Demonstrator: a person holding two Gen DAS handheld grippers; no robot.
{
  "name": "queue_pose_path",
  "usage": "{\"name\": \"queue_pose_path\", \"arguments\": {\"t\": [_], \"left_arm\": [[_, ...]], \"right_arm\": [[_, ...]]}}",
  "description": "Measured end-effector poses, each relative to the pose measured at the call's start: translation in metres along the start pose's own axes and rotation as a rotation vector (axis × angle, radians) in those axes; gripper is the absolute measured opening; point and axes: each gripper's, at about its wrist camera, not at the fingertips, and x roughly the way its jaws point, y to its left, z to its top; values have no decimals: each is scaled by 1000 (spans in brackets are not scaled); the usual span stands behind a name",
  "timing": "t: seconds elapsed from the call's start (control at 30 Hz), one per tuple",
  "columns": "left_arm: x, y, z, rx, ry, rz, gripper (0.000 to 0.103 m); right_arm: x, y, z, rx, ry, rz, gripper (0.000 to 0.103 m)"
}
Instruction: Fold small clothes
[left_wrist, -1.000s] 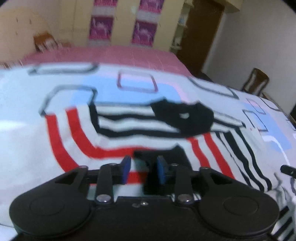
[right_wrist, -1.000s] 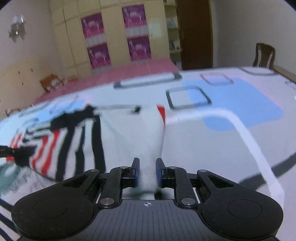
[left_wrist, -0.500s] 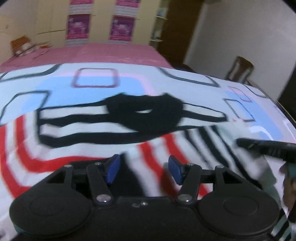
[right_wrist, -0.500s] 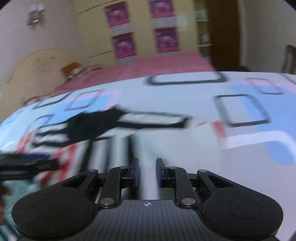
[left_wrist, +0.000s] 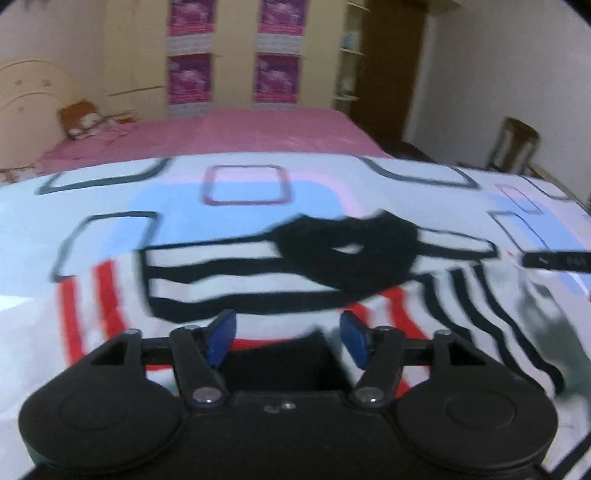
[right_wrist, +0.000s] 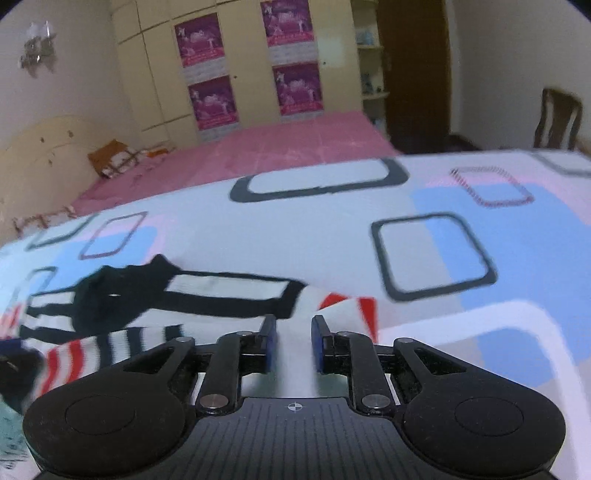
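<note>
The left tool (left_wrist: 287, 339) is seen with its jaws opening; a second ago the blue pads (left_wrist: 221, 336) were pinched on a dark edge of the striped shirt (left_wrist: 236, 280), and now no cloth is pressed between them, though fabric lies under the gap. The release is read as one fold having been laid down.

The right tool (right_wrist: 290, 345) is held narrow as before, with white cloth of the striped shirt (right_wrist: 221, 291) running between its pads; a grip is judged likely, though contact is blurred. This view has swung across the bedspread (right_wrist: 332, 236) since a second ago, and the hem is taken to be in carriage toward 9 o'clock.

The shirt is spread on the bedspread (left_wrist: 240, 192), at 12 o'clock of the left tool. The material is a soft, limp knit: white ground, black and red bands, and a black collar (left_wrist: 347, 254) with a small opening. The bedspread is smooth, printed with blue blocks and dark rounded rectangles.
</note>
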Motion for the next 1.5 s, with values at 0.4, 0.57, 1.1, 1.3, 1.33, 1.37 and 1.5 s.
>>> {"name": "queue_pose_path", "arguments": {"t": [0.4,0.57,1.1,1.3,1.33,1.37,1.5], "left_arm": [[14,39,-7,-161,57,-94,6],[4,40,-21,-152,37,-80,4],[18,-81,8,99,-13,-206,66],[31,-56,-9,68,53,-160,67],[29,-49,-10,57,54,-156,67],[27,-43,-12,50,52,-155,67],[21,-39,-12,46,50,-148,67]], "right_arm": [[20,-27,0,31,51,-45,18],[23,-39,-4,61,61,-73,18],[16,48,-9,-157,58,174,19],[24,15,-2,-73,49,98,18],[23,3,1,-51,38,16,18],[24,-13,4,-6,36,-15,19],[29,-35,7,30,85,33,18]]}}
